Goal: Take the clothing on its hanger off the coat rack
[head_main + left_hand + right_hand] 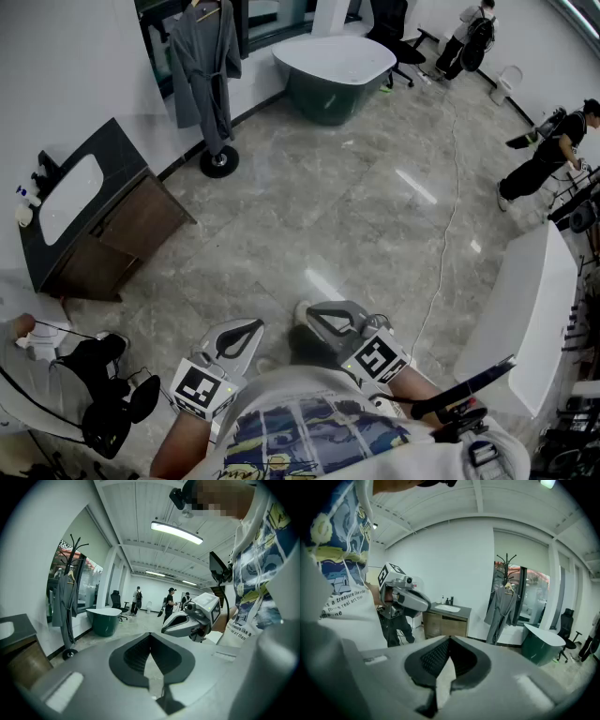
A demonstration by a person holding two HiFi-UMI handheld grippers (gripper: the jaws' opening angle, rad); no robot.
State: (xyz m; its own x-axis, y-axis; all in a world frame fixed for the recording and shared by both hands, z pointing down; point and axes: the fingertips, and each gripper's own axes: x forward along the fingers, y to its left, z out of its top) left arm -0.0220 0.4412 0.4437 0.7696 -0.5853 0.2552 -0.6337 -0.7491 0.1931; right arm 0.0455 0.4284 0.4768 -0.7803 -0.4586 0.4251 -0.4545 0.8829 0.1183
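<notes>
A grey robe point(202, 61) hangs on a hanger from a black coat rack point(218, 159) by the window, far across the floor at the top left. My left gripper point(251, 328) and right gripper point(317, 312) are held side by side close to the person's body, both shut and empty, far from the rack. In the left gripper view the robe point(63, 603) shows at the left, past the shut jaws, and the right gripper point(185, 623) sits to the right. In the right gripper view the robe point(502, 611) hangs at centre right, with the left gripper point(407, 599) at the left.
A dark green bathtub point(333, 70) stands just right of the rack. A dark vanity with a white sink point(89, 211) is against the left wall. A white counter point(530, 309) runs along the right. People point(548, 155) stand at the far right. A black bag point(103, 398) lies near left.
</notes>
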